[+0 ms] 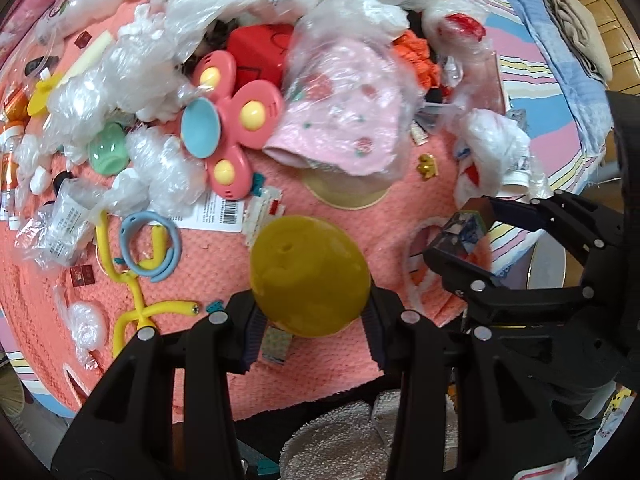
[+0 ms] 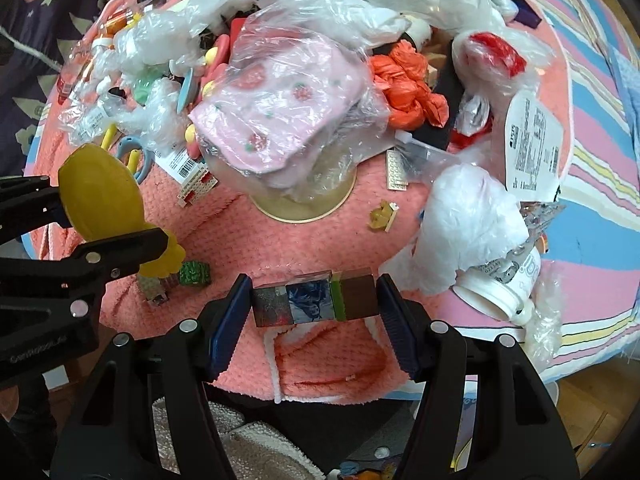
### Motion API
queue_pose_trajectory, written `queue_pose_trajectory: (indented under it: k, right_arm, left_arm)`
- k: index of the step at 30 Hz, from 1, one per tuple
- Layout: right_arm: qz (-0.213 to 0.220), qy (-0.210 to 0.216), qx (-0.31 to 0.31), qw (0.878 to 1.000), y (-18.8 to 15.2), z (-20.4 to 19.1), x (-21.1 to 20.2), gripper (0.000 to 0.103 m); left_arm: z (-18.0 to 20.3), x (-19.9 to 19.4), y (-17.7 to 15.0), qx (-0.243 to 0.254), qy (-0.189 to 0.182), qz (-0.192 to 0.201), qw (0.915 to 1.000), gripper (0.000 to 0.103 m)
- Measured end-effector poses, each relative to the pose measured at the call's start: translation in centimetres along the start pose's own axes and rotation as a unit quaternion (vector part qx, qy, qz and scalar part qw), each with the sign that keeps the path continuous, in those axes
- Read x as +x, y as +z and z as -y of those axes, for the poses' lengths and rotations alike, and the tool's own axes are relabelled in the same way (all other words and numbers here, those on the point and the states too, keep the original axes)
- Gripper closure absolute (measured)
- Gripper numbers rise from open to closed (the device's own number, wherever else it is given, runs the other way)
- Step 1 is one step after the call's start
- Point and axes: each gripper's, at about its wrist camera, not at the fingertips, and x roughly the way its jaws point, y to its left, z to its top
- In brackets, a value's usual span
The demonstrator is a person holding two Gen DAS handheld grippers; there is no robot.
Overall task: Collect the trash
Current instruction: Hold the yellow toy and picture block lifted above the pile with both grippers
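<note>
My left gripper (image 1: 312, 316) is shut on a yellow rubbery toy (image 1: 310, 276), held just above the near edge of the pink mat (image 1: 224, 272). From the right wrist view the same yellow toy (image 2: 100, 196) shows at the left, clamped in the left gripper (image 2: 104, 232). My right gripper (image 2: 314, 300) is shut on a row of printed picture blocks (image 2: 316, 298); that right gripper (image 1: 460, 240) shows at the right of the left wrist view, gripping the blocks (image 1: 464, 230). Crumpled clear plastic bags (image 1: 208, 12) pile up across the back of the mat.
A bagged pink strawberry cloth (image 2: 280, 120) rests on a round cream disc (image 2: 304, 208). Also on the mat: a pink spinner toy (image 1: 232, 120), orange bag (image 2: 408, 88), white wad (image 2: 464, 224), white cup (image 2: 500, 288), small green block (image 2: 194, 274). A striped blanket (image 2: 592, 184) lies at the right.
</note>
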Motion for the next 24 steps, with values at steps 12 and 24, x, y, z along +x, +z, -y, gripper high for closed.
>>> queue_pose_trajectory:
  k: [12,24]
  right_arm:
    - [-0.002,-0.009,-0.009,1.000,0.5,-1.2,1.8,0.040]
    - [0.011,-0.037,-0.015,0.999,1.6,-3.5,3.4,0.040]
  left_arm:
    - [-2.3,2.9,-1.9,-0.007,0.006,-0.010,0.9999,0.063]
    - [-4.5,3.9,-2.7,-0.016,0.003,-0.018,0.9997,0.064]
